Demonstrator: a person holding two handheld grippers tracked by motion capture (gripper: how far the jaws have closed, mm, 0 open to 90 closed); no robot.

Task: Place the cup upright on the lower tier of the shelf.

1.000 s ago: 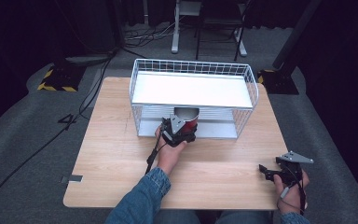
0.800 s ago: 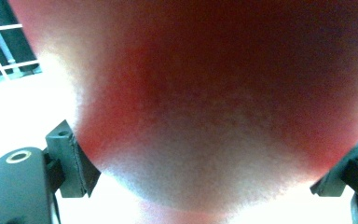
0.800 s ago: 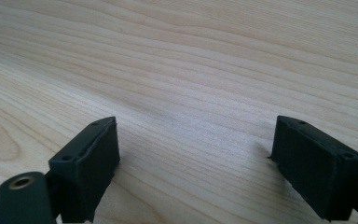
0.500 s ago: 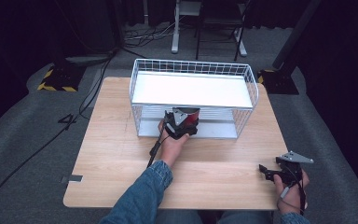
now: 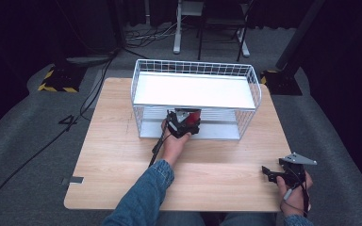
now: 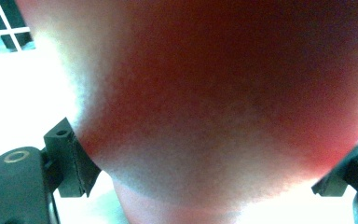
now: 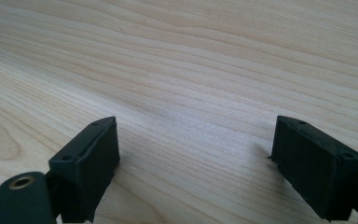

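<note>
From the high view the left gripper point(image 5: 185, 123) holds a red object point(image 5: 192, 116) at the wire rack point(image 5: 195, 68) lower shelf, in the left gripper view its jaws pinch that red object point(image 6: 223, 102), and in the right gripper view the right gripper point(image 7: 193, 158) rests spread over the bare tabletop point(image 7: 191, 56)

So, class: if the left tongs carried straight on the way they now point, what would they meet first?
Probably the far wire wall of the white wire basket shelf; the left tongs grip a red round object at its lower tier, though depth is unclear.

Looks like a lab/recording studio: black curtains point(image 5: 23, 37), grey carpet point(image 5: 28, 155), floor cables point(image 5: 99, 89), hazard-taped stand base point(image 5: 56, 80).
</note>
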